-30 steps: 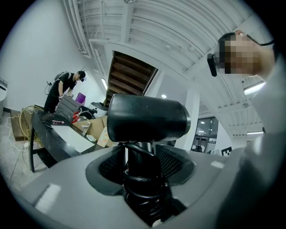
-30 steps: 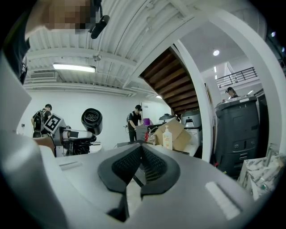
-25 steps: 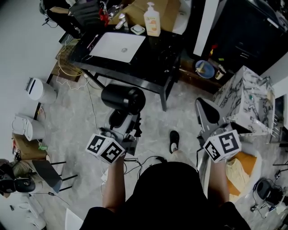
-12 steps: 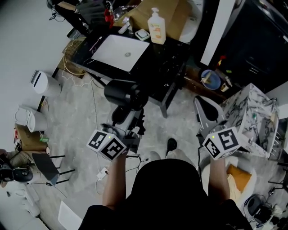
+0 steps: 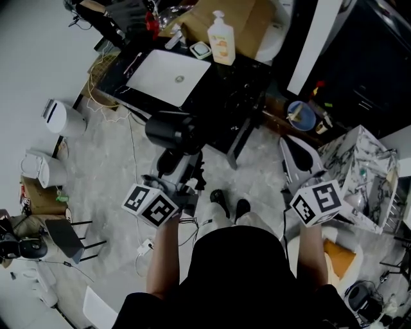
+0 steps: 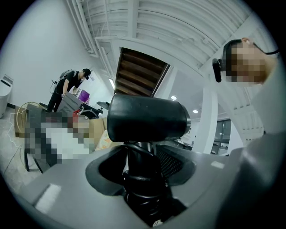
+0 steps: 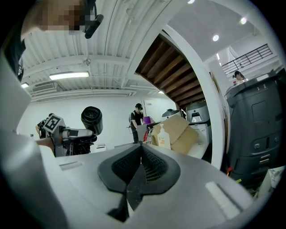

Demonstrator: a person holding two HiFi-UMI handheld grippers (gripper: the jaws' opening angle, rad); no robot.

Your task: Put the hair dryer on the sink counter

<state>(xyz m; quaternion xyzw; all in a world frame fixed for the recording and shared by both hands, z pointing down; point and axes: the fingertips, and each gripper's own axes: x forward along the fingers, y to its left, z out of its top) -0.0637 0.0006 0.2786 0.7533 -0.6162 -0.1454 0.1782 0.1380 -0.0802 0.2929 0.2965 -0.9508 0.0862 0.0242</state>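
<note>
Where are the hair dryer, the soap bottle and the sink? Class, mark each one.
hair dryer (image 5: pixel 168 130), head view, on its black barrel.
soap bottle (image 5: pixel 222 35), head view, on its body.
sink (image 5: pixel 160 74), head view, on the bare white basin.

In the head view the barrel of the hair dryer (image 5: pixel 170 132) covers most of its own handle and the jaw tips of the left gripper (image 5: pixel 182 166). The label of the soap bottle (image 5: pixel 221 32) at the far edge of the sink counter (image 5: pixel 241 80) is too small to read. The top edge cuts off the cardboard box (image 5: pixel 252 19).
</note>
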